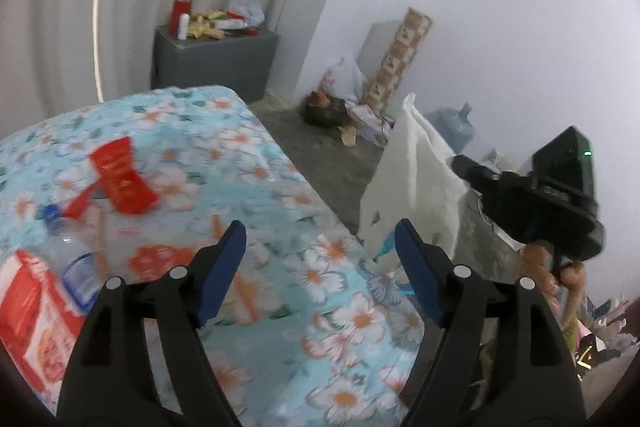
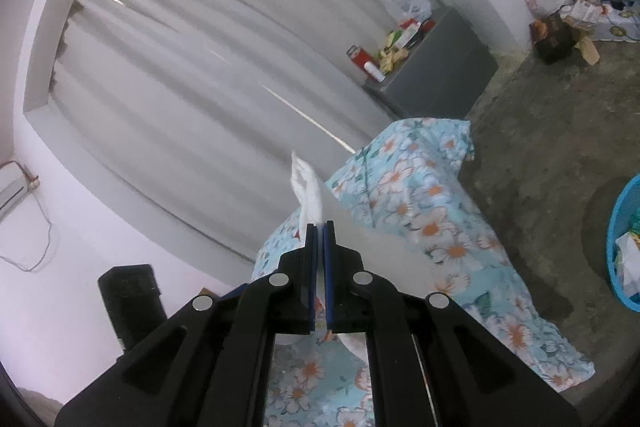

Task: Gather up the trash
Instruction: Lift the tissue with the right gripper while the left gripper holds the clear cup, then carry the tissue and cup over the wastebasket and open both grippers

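While left gripper (image 1: 320,231) gapes empty, right gripper (image 2: 319,227) pinches white bag (image 2: 310,187).

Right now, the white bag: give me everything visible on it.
The white bag is thin, translucent plastic, crumpled and limp, hanging upright beside the bed over the floor. A loop handle sticks up past the fingertips. The right hand-held gripper is shut on its upper edge, holding it up; the rest drapes down to the right of that gripper. Its lower part seems to brush the floral bedspread. The open left hand-held gripper is not touching it. Contents cannot be seen.
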Available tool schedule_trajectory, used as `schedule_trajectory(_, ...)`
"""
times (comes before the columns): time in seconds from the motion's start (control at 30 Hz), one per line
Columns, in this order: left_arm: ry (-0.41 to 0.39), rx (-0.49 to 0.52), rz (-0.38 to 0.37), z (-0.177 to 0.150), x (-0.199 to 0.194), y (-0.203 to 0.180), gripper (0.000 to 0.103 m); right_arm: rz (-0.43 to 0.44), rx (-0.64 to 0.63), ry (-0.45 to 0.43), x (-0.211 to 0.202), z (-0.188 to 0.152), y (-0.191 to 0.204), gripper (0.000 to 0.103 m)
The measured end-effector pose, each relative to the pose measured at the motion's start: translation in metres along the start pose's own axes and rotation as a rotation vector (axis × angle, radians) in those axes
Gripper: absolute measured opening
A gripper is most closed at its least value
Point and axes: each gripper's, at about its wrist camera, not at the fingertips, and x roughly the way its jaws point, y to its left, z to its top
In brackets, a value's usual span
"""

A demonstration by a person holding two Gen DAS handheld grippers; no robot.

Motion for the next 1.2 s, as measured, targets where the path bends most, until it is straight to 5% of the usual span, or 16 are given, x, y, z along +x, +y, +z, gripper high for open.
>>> schedule_trajectory(0.1, 0.025, -0.060, 0.013, 0.008, 0.029, 0.004, 0.071, -0.010, 0.010, -0.005, -0.006, 0.001, -0.006, 0.003)
schedule_trajectory(0.2, 0.065, -0.144, 0.054, 0.019, 0.062, 0.016, 0.056, -0.014, 0.021, -0.006, -0.009, 0.002, -0.012, 0.003)
schedule_trajectory(0.4, 0.193, -0.112, 0.187, 0.010, 0.113, 0.024, 0.027, -0.016, 0.034, -0.014, -0.015, 0.004, -0.021, 0.003)
schedule_trajectory(0.6, 0.192, -0.094, 0.200, 0.002, 0.114, 0.020, 0.004, -0.021, 0.048, -0.028, -0.022, 0.003, -0.031, 0.003)
schedule_trajectory(0.93, 0.143, -0.015, 0.158, 0.017, 0.101, -0.015, 0.004, -0.063, 0.072, -0.107, -0.054, 0.007, -0.049, 0.003)
schedule_trajectory(1.2, 0.243, 0.153, 0.019, 0.031, 0.167, -0.104, 0.004, -0.206, 0.114, -0.240, -0.118, 0.024, -0.094, 0.003)
